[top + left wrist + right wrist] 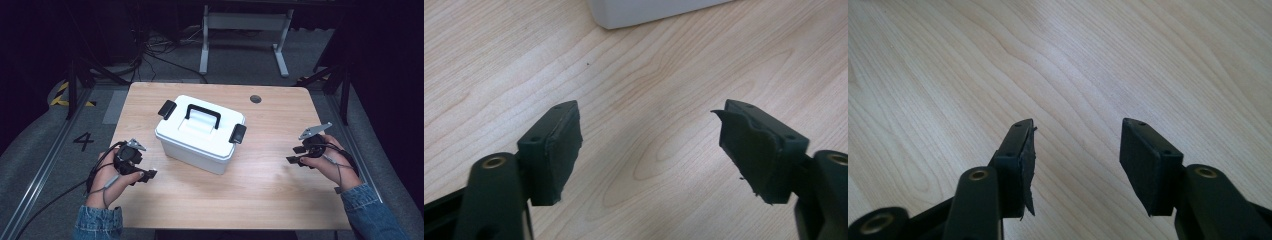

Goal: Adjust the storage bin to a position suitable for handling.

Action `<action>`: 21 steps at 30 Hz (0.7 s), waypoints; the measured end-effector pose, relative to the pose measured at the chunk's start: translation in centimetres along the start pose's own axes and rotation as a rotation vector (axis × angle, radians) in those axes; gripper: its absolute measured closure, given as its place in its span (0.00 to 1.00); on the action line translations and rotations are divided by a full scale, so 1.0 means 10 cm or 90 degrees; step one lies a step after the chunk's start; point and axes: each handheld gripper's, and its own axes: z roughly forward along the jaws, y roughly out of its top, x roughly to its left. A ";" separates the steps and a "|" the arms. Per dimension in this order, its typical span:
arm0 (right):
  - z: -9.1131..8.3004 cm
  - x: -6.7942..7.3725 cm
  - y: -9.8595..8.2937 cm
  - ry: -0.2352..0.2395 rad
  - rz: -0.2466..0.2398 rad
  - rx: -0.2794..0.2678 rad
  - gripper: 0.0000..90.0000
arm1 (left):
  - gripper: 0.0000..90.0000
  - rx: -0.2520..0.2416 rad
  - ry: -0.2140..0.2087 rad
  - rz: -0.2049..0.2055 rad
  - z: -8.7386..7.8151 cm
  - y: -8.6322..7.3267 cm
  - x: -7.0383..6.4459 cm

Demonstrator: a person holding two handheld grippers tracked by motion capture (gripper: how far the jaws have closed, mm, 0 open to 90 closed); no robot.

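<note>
A white lidded box (200, 134) with a black handle (202, 114) sits mid-table (270, 200). The left gripper (148, 176) and right gripper (296, 154) flank it, well apart. Both stand with jaws spread wide, holding nothing.

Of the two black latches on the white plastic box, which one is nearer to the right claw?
The black latch on the box's right end, facing the right claw; the other black latch sits at the far-left end.
</note>
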 end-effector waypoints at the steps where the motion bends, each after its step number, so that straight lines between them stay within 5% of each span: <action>1: 0.01 0.00 0.01 0.001 -0.003 0.005 0.53 | 0.32 -0.001 -0.002 0.006 0.00 0.01 0.01; 10: -0.05 0.01 0.10 0.003 -0.010 -0.004 0.52 | 0.34 -0.008 0.002 -0.006 -0.01 0.03 0.01; 21: -0.20 0.12 0.45 0.009 -0.025 -0.030 0.54 | 0.34 -0.023 -0.010 -0.005 -0.04 0.04 -0.02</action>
